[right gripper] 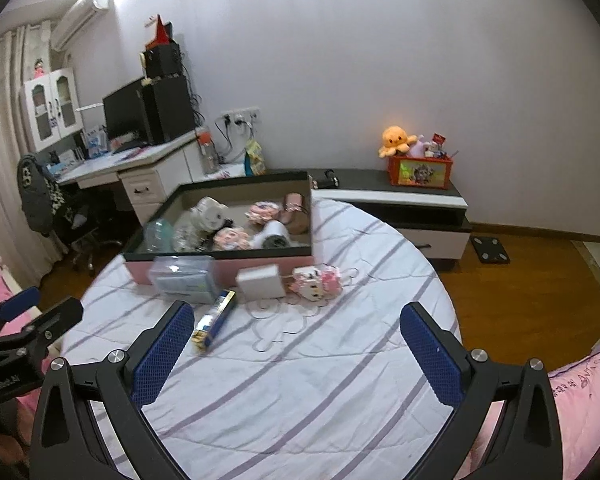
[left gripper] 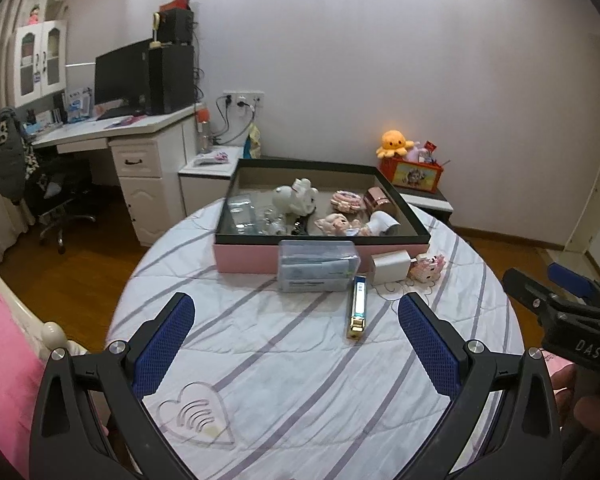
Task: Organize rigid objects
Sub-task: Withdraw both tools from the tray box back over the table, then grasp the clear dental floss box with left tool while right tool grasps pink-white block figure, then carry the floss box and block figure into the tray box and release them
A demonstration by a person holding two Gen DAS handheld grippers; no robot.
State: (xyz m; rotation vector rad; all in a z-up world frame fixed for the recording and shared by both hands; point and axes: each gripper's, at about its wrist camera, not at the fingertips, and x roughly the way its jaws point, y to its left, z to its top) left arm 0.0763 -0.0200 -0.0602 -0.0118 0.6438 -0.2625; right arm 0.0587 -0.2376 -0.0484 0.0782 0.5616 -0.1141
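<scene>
white bedding with lilac stripes (left gripper: pixel 300 360) covers a round surface seen from two hand-held grippers. the left gripper (left gripper: pixel 296 316) hangs above the near cloth, its blue-padded fingers (left gripper: pixel 164 344) spread wide apart and grasping nothing. the right gripper (right gripper: pixel 296 324) hovers likewise, released and empty.

at the far side sits a shallow pink box with a black rim (left gripper: pixel 408 204), holding a white plush toy (left gripper: pixel 296 196), a small doll (left gripper: pixel 340 224) and other trinkets.

touching the box's near wall is a clear plastic case (left gripper: pixel 318 266); just right of it stand a white charger block (left gripper: pixel 390 266) and a pink and white toy (left gripper: pixel 430 266). a slim blue and gold box (left gripper: pixel 358 306) lies flat on the cloth, nearer than the case, between the left gripper's fingers in its view.
</scene>
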